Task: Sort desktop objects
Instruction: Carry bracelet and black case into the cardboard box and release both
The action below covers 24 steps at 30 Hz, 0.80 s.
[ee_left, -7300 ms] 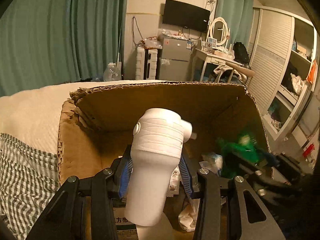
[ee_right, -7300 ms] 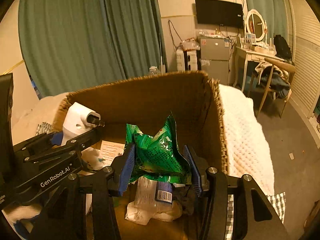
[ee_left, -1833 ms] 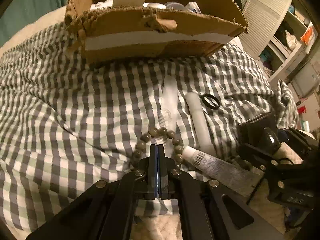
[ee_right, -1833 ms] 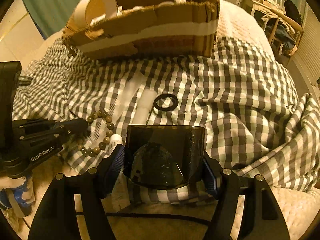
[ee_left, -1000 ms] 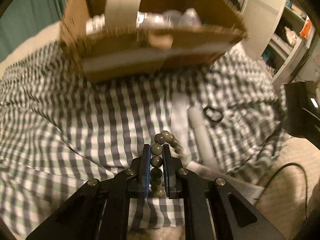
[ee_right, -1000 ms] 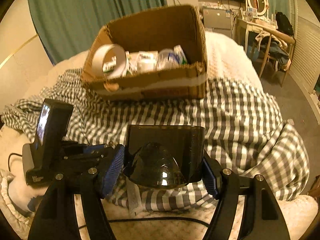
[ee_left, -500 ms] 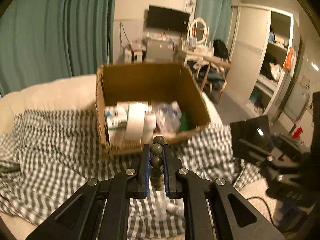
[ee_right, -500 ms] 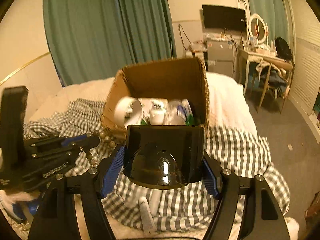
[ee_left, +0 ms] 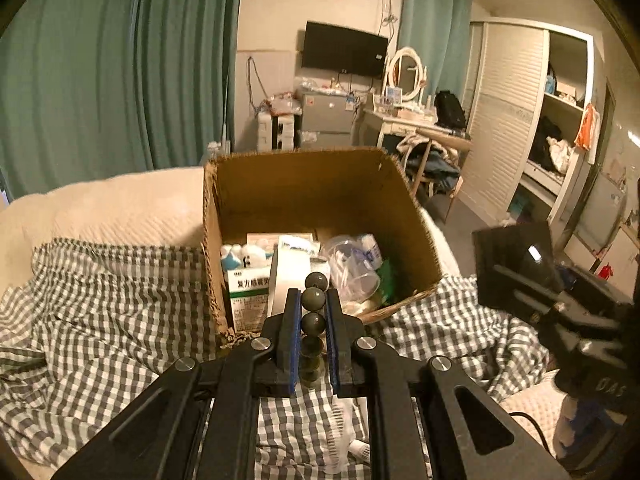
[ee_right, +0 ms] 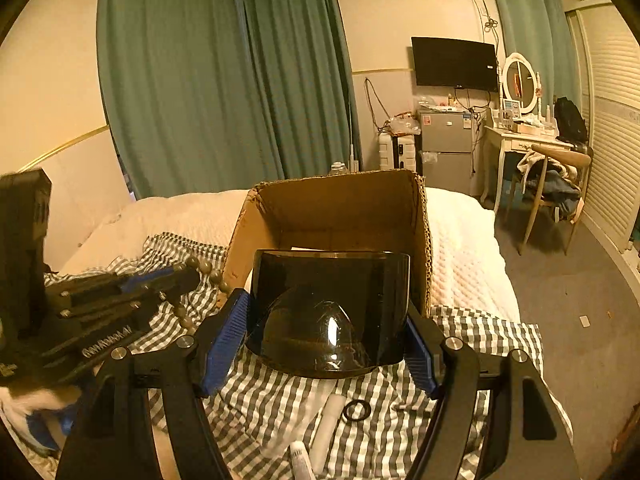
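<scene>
My left gripper [ee_left: 312, 307] is shut on a dark bead bracelet [ee_left: 313, 301], held in the air before the open cardboard box [ee_left: 416, 232]; its beads also hang from that gripper in the right wrist view [ee_right: 200, 268]. My right gripper [ee_right: 326, 320] is shut on a dark, see-through plastic container [ee_right: 328, 312], raised in front of the box [ee_right: 420, 216]. The box holds a medicine carton [ee_left: 248, 296], a white roll [ee_left: 290, 276] and clear plastic items [ee_left: 352, 268].
A checked cloth [ee_left: 100, 320] covers the bed under both grippers. On it lie a black ring [ee_right: 357, 411], a white tube [ee_right: 330, 424] and a small tube [ee_right: 302, 460]. A chair [ee_right: 552, 192] and dressing table [ee_right: 520, 140] stand at the right.
Both grippers have lifted from the cloth with the bracelet and the dark container and now face the box from higher up and nearer.
</scene>
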Motion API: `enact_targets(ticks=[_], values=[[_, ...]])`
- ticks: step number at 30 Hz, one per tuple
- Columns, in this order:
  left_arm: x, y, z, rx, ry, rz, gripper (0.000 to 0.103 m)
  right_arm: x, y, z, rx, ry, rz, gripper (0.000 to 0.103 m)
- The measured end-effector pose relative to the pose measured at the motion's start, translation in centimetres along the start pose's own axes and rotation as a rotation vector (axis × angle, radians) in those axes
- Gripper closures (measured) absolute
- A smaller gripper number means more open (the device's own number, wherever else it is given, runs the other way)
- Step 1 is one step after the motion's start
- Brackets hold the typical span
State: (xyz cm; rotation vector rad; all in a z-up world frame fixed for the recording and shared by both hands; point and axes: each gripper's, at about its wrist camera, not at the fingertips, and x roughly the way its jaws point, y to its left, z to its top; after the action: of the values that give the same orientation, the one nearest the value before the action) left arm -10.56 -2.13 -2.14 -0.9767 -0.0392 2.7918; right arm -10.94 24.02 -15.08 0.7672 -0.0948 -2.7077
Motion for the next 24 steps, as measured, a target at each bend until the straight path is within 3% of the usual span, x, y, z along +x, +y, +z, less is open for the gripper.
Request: enact_targets(ticks=[9, 24], values=[[6.9, 1.0, -0.1, -0.028, 0.081, 0.008, 0.093, 4.9, -1.5, 0.3, 0.017, 0.038, 0.002, 0.032], [16.1, 2.0, 5.0, -0.061, 0.107, 0.017, 0.092, 14.6, -4.4, 2.8, 0.044, 0.109, 0.001, 0.032]])
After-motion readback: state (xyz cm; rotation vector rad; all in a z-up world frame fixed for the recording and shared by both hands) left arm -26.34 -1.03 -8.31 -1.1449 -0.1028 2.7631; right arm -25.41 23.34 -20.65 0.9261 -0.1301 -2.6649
